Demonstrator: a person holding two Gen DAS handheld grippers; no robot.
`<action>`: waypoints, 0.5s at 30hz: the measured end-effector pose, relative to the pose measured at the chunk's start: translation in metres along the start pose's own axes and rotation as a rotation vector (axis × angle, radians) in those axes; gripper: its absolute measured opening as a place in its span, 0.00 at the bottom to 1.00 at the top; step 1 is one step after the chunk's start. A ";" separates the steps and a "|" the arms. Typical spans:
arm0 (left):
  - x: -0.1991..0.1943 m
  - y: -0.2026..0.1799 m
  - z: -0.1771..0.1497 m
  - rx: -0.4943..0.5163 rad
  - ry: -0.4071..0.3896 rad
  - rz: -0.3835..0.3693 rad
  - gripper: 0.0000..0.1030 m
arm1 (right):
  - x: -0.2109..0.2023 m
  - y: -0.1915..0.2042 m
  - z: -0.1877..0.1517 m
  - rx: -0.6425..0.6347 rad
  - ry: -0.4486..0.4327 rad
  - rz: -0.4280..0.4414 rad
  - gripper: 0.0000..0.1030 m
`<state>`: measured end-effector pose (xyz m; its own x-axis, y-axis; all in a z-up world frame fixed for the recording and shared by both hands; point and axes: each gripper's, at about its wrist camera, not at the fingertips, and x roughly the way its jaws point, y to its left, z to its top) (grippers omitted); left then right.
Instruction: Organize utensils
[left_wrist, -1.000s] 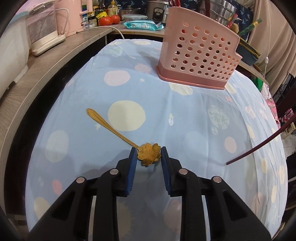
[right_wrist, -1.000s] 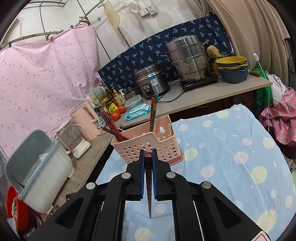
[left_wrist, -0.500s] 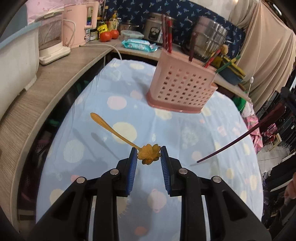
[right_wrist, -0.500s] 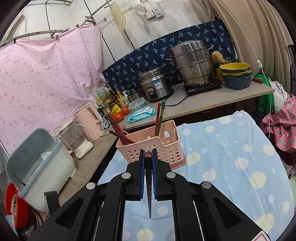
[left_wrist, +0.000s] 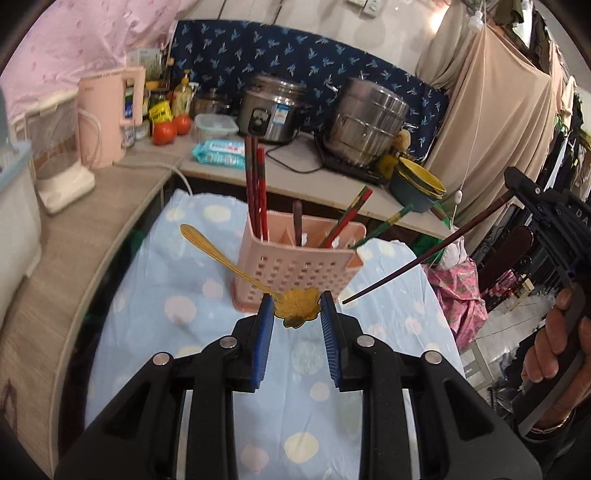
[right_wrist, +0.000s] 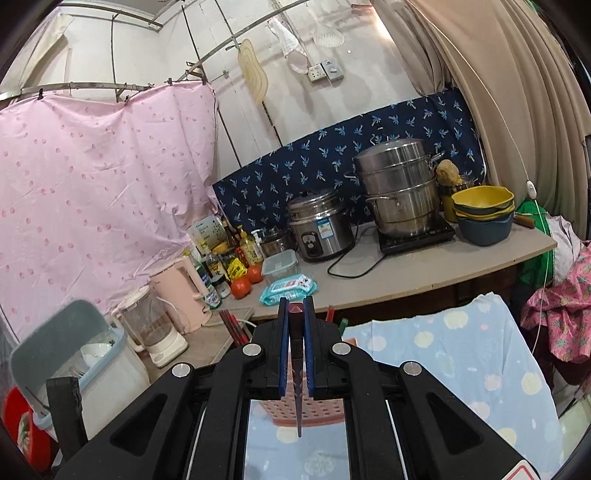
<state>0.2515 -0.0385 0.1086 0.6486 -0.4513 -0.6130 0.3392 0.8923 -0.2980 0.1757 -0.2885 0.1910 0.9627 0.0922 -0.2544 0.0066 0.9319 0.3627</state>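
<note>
My left gripper (left_wrist: 296, 308) clamps the gold spoon (left_wrist: 295, 307) at frame centre, before the pink basket (left_wrist: 295, 267). My right gripper (right_wrist: 296, 332) pinches a dark chopstick (right_wrist: 296, 354). No label reads clearly.

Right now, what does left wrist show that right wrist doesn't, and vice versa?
Only left wrist: the gold spoon clamped by its flower bowl in the left gripper, the chopsticks standing in the holder's compartments, and the person's hand on the right gripper's handle.

Only right wrist: the right gripper shut on the dark chopstick, end-on, and the pink sheet on its rail.

Both: the pink utensil holder, rice cooker, steel steamer pot, blue spotted cloth.
</note>
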 end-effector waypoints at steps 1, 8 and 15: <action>0.001 -0.002 0.001 -0.002 0.006 -0.015 0.24 | 0.001 0.001 0.004 -0.004 -0.007 -0.004 0.07; 0.022 0.003 -0.046 -0.007 0.123 -0.064 0.24 | -0.008 -0.002 -0.014 -0.005 0.024 -0.003 0.07; 0.061 0.020 -0.124 -0.021 0.295 -0.060 0.24 | -0.013 -0.009 -0.044 0.008 0.088 -0.007 0.07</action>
<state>0.2131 -0.0463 -0.0256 0.4005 -0.4818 -0.7794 0.3542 0.8659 -0.3533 0.1514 -0.2822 0.1515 0.9352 0.1161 -0.3345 0.0162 0.9298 0.3678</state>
